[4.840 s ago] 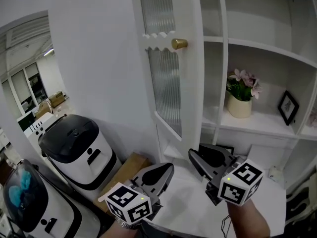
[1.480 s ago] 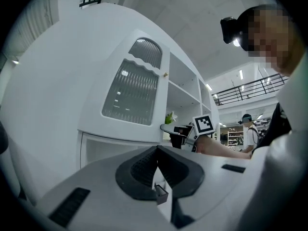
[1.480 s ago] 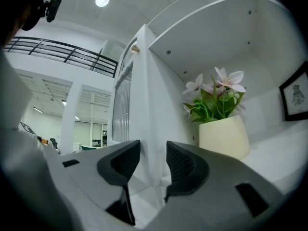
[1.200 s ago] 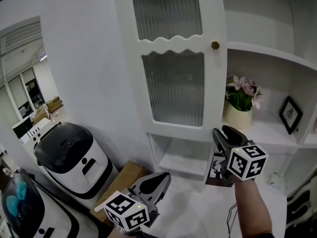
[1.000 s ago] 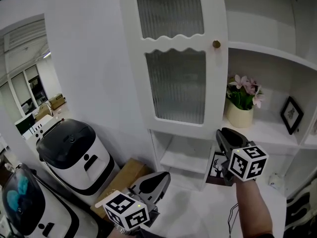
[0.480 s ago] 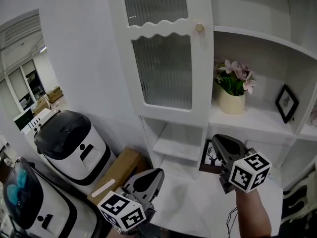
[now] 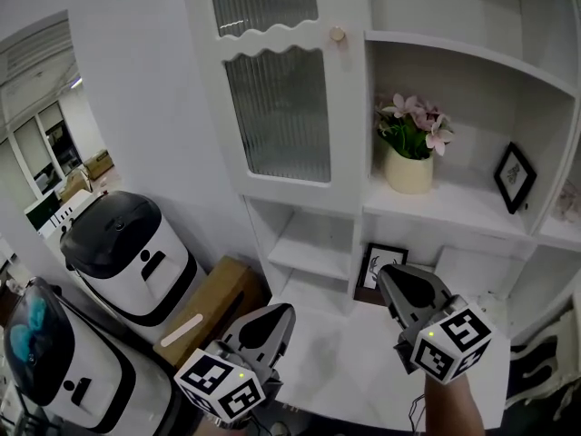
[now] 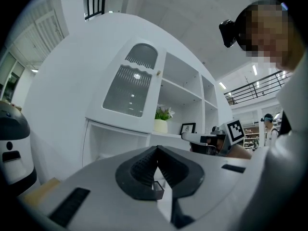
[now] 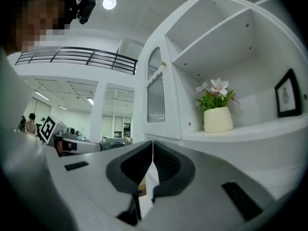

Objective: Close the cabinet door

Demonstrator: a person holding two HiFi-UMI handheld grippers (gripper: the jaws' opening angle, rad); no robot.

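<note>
The white cabinet door (image 7: 272, 80) with ribbed glass and a small brass knob (image 7: 338, 34) lies flush with the cabinet frame. My left gripper (image 7: 280, 312) is low in the head view, shut and empty, well short of the door. My right gripper (image 7: 385, 274) is also shut with nothing in it, in front of the lower shelves and apart from the door. In the left gripper view the shut jaws (image 8: 157, 148) point at the door (image 8: 130, 88). In the right gripper view the shut jaws (image 9: 152, 142) face the door's edge (image 9: 156, 97).
A potted pink flower (image 7: 408, 166) and a black picture frame (image 7: 511, 178) stand on the open shelf beside the door. A small framed picture (image 7: 379, 266) leans below. A white-and-black appliance (image 7: 127, 252) and a cardboard box (image 7: 204, 312) sit at the left. A white tabletop (image 7: 345, 371) lies under the grippers.
The door, swung out in the oldest frame, now sits flush. Over the last second both grippers drew back from the cabinet and sank in the head view, the right one farther.
</note>
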